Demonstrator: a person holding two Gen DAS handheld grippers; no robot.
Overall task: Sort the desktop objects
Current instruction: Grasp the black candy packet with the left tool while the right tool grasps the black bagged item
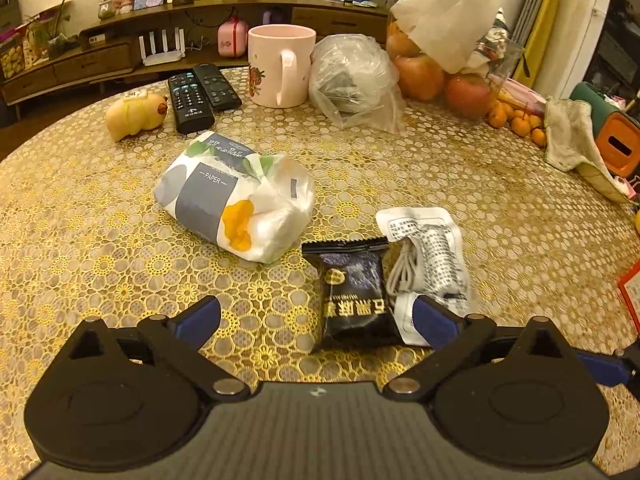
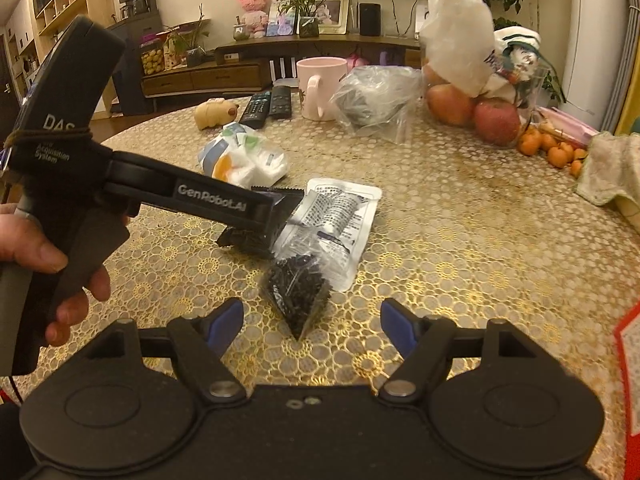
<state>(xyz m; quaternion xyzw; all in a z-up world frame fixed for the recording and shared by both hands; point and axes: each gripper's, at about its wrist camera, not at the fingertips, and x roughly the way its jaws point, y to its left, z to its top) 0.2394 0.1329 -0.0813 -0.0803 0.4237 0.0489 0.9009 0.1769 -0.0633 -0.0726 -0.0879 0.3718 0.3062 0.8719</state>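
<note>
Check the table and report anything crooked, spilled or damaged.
Nothing is spilled or broken. The tissue pack is crumpled and lies at a slant. The cable packet partly overlaps the black snack packet. A small bag of black bits lies loose beside them.

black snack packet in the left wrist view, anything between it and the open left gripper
Nothing visible does. The black foil snack packet lies flat on the gold lace tablecloth between the open left gripper fingers, with the white cable pouch touching its right side.
</note>
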